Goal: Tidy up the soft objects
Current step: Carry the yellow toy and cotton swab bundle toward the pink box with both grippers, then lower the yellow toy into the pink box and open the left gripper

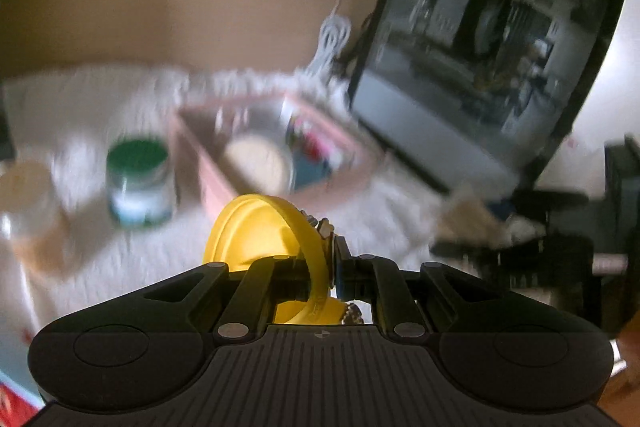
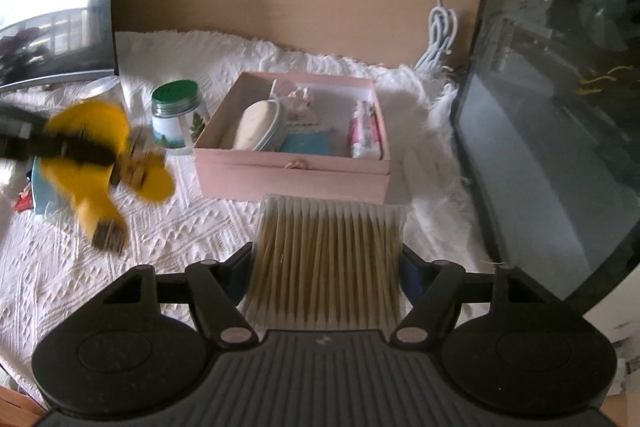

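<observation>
My left gripper [image 1: 332, 259] is shut on a yellow round object [image 1: 256, 227], pinching its rim edge-on above the white cloth. In the right wrist view the same yellow object [image 2: 92, 131] shows blurred at the left, off the cloth. My right gripper [image 2: 326, 259] is shut on a clear pack of wooden cotton swabs [image 2: 328, 239], its pads pressed on both sides, just in front of the open pink box [image 2: 292, 167]. The box holds a cream round puff [image 2: 256, 125], a blue item [image 2: 306, 145] and a pink-white packet [image 2: 364, 135].
A green-lidded jar [image 2: 176, 115] stands left of the box on the white textured cloth [image 2: 120, 247]. A black glass-fronted panel [image 2: 560, 107] stands close on the right. A white cable [image 2: 440, 27] hangs down the beige wall behind.
</observation>
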Action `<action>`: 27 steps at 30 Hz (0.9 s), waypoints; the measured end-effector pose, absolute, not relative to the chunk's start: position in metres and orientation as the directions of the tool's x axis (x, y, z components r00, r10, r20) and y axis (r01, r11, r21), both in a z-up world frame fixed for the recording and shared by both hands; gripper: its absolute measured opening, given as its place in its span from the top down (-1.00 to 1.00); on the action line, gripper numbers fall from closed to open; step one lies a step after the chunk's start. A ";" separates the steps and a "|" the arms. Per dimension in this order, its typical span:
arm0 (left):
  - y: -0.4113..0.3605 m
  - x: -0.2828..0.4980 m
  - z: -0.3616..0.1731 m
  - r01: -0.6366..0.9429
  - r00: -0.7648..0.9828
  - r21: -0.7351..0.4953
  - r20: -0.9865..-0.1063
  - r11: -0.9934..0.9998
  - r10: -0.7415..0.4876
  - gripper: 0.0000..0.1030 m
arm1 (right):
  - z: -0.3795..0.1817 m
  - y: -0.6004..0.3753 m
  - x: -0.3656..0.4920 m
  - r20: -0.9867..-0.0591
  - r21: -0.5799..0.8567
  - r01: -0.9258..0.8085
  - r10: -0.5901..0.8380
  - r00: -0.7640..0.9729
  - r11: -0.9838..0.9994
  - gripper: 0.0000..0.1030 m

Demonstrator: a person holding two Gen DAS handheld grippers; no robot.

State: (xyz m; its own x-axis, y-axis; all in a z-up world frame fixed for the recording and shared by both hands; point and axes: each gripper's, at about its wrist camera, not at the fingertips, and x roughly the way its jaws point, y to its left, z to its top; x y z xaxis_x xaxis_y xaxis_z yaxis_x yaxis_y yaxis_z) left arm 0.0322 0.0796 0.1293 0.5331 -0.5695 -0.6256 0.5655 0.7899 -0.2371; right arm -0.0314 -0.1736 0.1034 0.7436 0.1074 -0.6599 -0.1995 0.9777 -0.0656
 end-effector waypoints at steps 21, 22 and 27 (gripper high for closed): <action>-0.009 0.249 0.063 0.240 0.603 -0.414 -0.646 0.878 -0.469 0.26 | 0.095 -0.197 -0.004 -0.671 -0.060 -0.148 0.070 0.738 0.987 -0.40; -0.004 0.243 0.069 0.243 0.621 -0.426 -0.622 0.871 -0.478 0.26 | 0.096 -0.199 0.001 -0.670 -0.057 -0.149 0.072 0.739 0.987 -0.40; 0.032 0.193 0.112 0.292 0.700 -0.462 -0.493 0.838 -0.516 0.26 | 0.122 -0.196 0.044 -0.612 -0.019 -0.188 0.137 0.779 0.982 -0.40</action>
